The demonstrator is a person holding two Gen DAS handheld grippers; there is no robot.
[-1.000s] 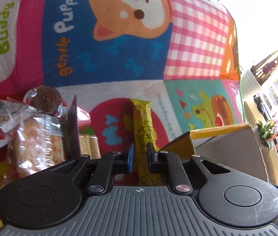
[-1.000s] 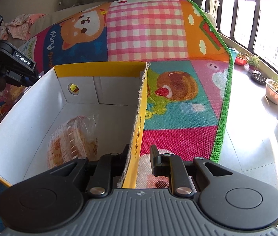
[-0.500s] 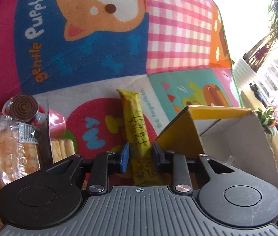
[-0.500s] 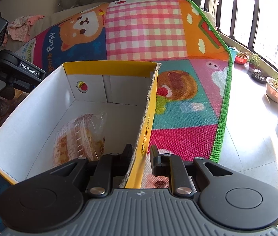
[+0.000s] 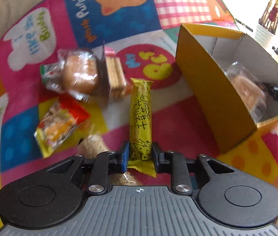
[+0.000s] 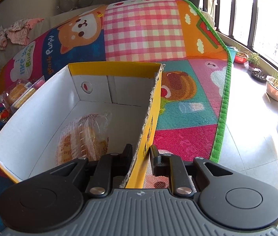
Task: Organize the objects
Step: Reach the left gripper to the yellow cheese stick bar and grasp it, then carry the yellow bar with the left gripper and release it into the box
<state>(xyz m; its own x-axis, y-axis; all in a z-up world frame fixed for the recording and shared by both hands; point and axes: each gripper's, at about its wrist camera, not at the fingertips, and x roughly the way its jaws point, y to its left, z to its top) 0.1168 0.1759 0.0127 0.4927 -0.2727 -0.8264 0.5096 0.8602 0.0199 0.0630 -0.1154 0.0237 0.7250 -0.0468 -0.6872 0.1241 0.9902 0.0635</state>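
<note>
Judging by the box (image 6: pixel 40 129), I have one crinkly clear packet (image 6: pixel 83 137) inside and several glossy snacks left on the mat. My left gripper (image 5: pixel 139 154), jaws just closing, grips the slim yellow cheese stick (image 5: pixel 140 118), probably lifted. My right gripper (image 6: pixel 140 153) clamps the stiff cardboard wall.

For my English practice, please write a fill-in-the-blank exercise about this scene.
1. The left gripper grips a ____ snack stick.
2. The right gripper is clamped on the box's ____.
3. Inside the box lies one ____ packet.

Missing words: yellow; wall; clear
</note>
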